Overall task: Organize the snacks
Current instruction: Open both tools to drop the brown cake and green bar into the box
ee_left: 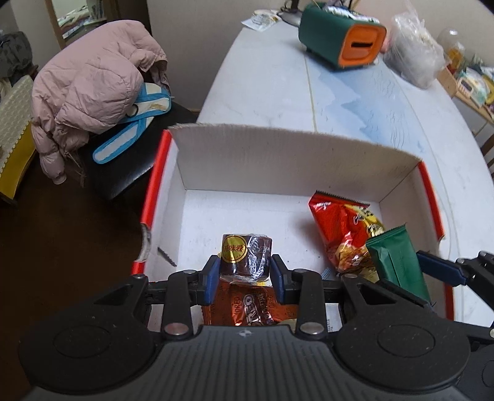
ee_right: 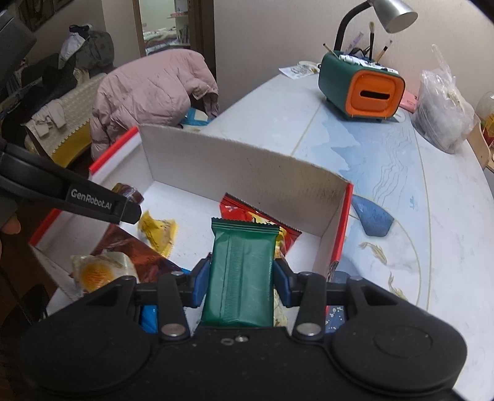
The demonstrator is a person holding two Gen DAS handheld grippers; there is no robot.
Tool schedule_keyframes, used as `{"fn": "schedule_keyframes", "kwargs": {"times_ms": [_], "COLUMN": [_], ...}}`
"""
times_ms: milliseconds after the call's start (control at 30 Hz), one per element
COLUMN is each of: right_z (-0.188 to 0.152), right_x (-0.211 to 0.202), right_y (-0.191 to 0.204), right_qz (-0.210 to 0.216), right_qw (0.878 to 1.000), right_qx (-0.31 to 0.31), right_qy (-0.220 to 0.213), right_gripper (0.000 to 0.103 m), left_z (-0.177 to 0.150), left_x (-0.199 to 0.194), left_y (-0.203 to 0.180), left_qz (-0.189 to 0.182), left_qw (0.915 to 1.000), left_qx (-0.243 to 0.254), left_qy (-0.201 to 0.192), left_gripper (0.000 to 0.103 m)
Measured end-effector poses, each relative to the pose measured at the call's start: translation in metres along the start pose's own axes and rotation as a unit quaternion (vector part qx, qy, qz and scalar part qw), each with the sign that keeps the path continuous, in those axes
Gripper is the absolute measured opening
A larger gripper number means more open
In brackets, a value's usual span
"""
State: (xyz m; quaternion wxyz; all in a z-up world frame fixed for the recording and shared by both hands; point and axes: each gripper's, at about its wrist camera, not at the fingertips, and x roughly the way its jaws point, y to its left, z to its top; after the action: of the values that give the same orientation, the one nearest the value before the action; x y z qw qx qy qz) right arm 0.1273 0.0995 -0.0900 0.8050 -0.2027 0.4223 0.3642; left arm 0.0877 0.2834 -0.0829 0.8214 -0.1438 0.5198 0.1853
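Note:
A white cardboard box with red edges [ee_left: 296, 160] [ee_right: 234, 166] stands on the table and holds snacks. My left gripper [ee_left: 245, 274] is shut on a brown chocolate roll cake with a gold sticker [ee_left: 247, 257], held over the box above an orange Oreo pack [ee_left: 250, 308]. My right gripper [ee_right: 242, 277] is shut on a green wrapped bar [ee_right: 240, 274] [ee_left: 398, 262], held over the box's right side. A red snack bag [ee_left: 342, 228] [ee_right: 262, 216] lies in the box under it. A yellow wrapped snack [ee_right: 159, 233] and a clear-wrapped cake [ee_right: 102, 271] lie in the box too.
A green and orange desk organiser [ee_left: 342, 38] [ee_right: 361, 89], a clear plastic bag [ee_left: 413, 52] [ee_right: 441, 114] and a desk lamp [ee_right: 392, 12] stand at the table's far end. A pink jacket [ee_left: 89, 80] [ee_right: 154, 95] lies on a chair at left.

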Motion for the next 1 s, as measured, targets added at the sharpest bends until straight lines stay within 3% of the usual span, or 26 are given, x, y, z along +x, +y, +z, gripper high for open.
{"fn": "schedule_keyframes", "kwargs": {"times_ms": [633, 1000], "right_z": [-0.001, -0.002], "right_x": [0.026, -0.001], "right_y": [-0.007, -0.013], "right_qz": [0.0, 0.012], "right_qw": [0.999, 1.0], "right_qx": [0.015, 0.029], "right_qy": [0.029, -0.002], "right_gripper": [0.046, 0.059], "left_z": [0.003, -0.002], "left_x": [0.032, -0.006], "left_y": [-0.01, -0.012], "left_qz": [-0.013, -0.03], "left_qw": [0.9994, 0.9994], "left_qx": [0.014, 0.013], "left_qy": [0.03, -0.014], "left_gripper": [0.036, 0.048]}}
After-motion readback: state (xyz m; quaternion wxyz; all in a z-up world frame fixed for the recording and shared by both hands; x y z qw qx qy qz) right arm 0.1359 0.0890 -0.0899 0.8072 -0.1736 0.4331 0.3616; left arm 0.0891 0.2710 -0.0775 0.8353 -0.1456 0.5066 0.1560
